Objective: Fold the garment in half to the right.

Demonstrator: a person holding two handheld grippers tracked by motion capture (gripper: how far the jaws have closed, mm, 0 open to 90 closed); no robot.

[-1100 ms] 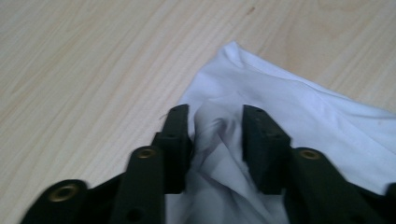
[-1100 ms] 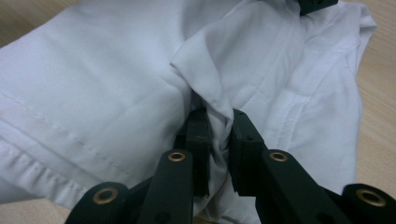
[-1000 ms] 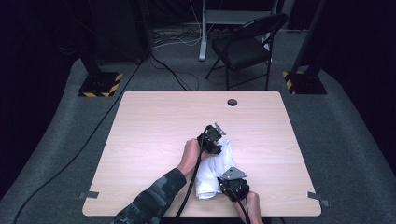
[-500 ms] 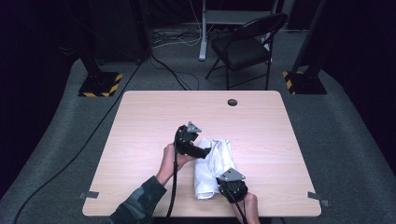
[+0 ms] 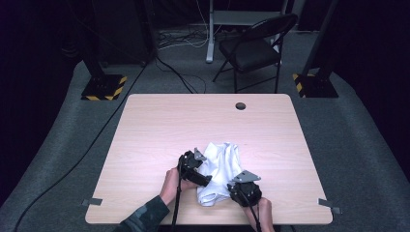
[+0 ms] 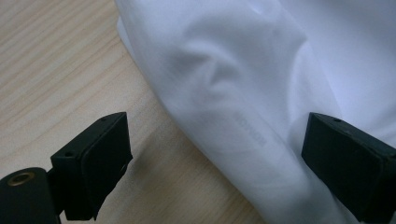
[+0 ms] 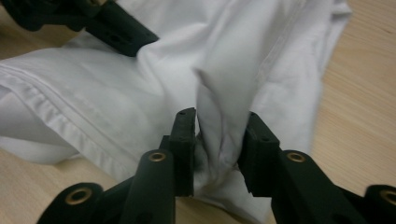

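White cloth (image 5: 220,171) is lying bunched on the bench (image 5: 159,125) near its front edge. Left claw (image 6: 217,154) is standing wide, jaws having just been opening, straddling the cloth's edge. Right claw (image 7: 218,149) is loosening narrowly around 1 raised fold.

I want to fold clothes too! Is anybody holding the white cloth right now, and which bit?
The right gripper has a raised fold of the white cloth between its jaws, which have just been opening. The left gripper is open, holding nothing.
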